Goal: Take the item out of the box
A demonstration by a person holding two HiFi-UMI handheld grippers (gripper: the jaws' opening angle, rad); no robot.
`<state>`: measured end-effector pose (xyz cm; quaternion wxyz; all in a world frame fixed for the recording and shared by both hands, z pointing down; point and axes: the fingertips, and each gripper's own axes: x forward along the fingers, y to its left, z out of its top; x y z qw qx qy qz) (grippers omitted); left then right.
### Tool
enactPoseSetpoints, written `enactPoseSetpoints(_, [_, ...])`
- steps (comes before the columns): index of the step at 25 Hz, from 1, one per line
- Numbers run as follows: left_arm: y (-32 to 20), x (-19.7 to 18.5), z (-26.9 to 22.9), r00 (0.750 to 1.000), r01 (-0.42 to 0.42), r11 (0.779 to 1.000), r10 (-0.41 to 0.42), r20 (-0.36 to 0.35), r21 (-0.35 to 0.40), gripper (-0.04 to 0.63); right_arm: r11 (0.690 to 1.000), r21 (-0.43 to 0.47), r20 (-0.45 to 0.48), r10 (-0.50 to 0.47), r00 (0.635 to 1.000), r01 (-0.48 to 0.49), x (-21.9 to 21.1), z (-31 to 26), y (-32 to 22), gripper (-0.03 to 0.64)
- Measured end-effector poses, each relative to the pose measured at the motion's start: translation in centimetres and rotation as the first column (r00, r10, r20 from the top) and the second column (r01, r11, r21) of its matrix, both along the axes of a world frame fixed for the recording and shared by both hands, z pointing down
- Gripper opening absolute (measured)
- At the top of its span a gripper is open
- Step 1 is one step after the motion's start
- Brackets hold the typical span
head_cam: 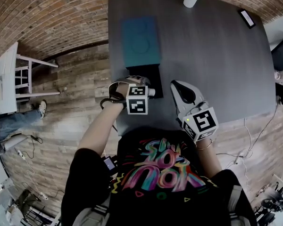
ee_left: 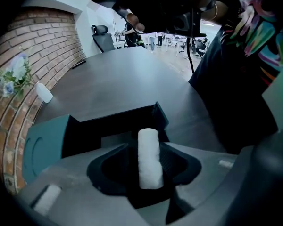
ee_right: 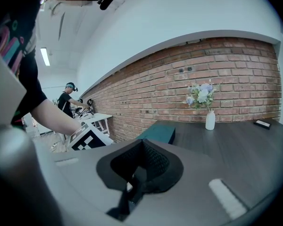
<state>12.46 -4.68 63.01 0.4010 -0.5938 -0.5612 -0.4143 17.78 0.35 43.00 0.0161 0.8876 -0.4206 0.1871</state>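
Straddling white roll (ee_left: pixel 149 159) at box (ee_left: pixel 118 122) edge — left gripper (head_cam: pixel 140 86) jaws apart

Soft, even indoor light throughout; both gripper views bend strongly, with black vignetted corners and a blurred near foreground.

No legible word, brand or numeral recorded. Item 1: black cotton T-shirt (head_cam: pixel 165 173), multicoloured graffiti-style lettering across the chest, seen upside down in the head view, letters not decipherable. Item 2: white cube (head_cam: pixel 137 99) on the left gripper (head_cam: pixel 139 84), black-and-white square markers on 2 visible faces, coded patterns only. Item 3: matching white cube (head_cam: pixel 201 122) on the right gripper (head_cam: pixel 177 86), 2 marker faces likewise. Item 4: teal rectangular box lid (head_cam: pixel 140 41), faint curved outline on top, no wording. Item 5: slim black rectangular device (head_cam: pixel 246 18) with a white face, at the dark grey table's (head_cam: pixel 217 55) far corner, too small to read.
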Motion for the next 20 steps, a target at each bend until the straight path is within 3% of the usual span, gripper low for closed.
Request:
enactPoseSetpoints(7, [-0.08, 0.34, 0.69, 0.995, -0.05, 0.997, 0.055, -0.088, 0.056, 0.158, 1.0, -0.002, 0.004, 0.0, 1.0, 0.0, 0.2, 0.16, 0.1, 0.0])
enactPoseSetpoints(20, [-0.11, 0.68, 0.38, 0.995, -0.038, 0.998, 0.041, -0.095, 0.042, 0.138, 1.0, 0.001, 0.008, -0.008, 1.0, 0.008, 0.44, 0.33, -0.1, 0.0])
